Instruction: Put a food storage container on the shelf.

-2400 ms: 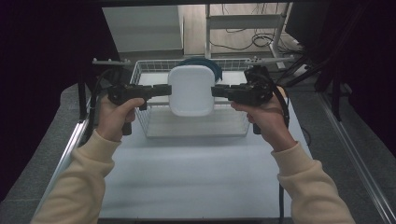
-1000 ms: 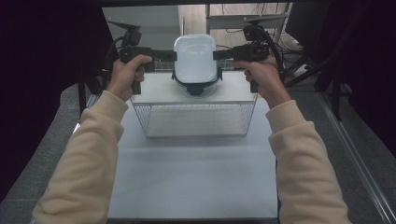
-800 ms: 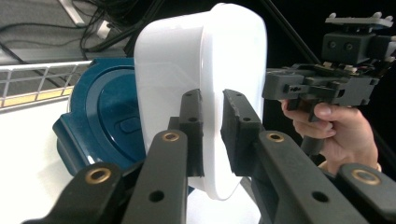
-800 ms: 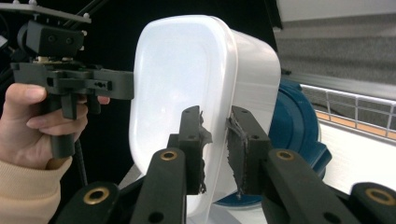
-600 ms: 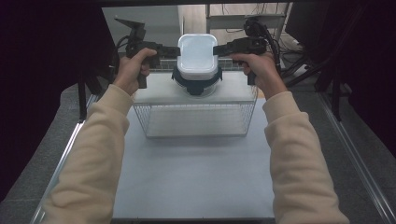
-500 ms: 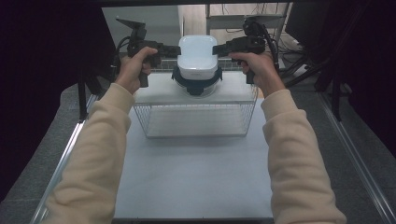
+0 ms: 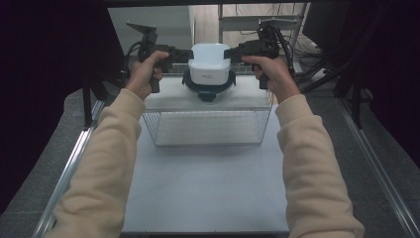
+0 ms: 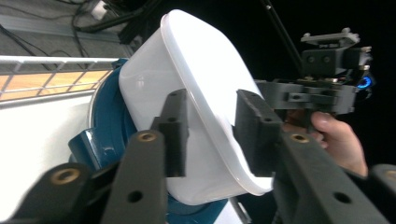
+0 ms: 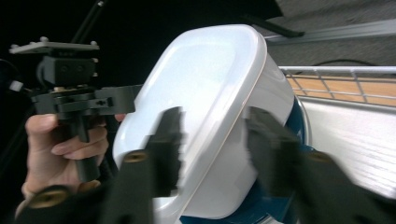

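Since the earlier frame, both grippers have been carried with the white plastic container from above the wire basket to its far side, and their jaws have just been opening. The left gripper and the right gripper stand parted, the container's rim between the pads. The container is set on a dark blue bowl upon a white shelf.

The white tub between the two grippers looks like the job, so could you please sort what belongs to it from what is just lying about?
In the job:
white tub, set on the blue bowl
left gripper and right gripper, jaws just opened, rim between them
wire basket

Lying about:
cables on the floor beyond the table
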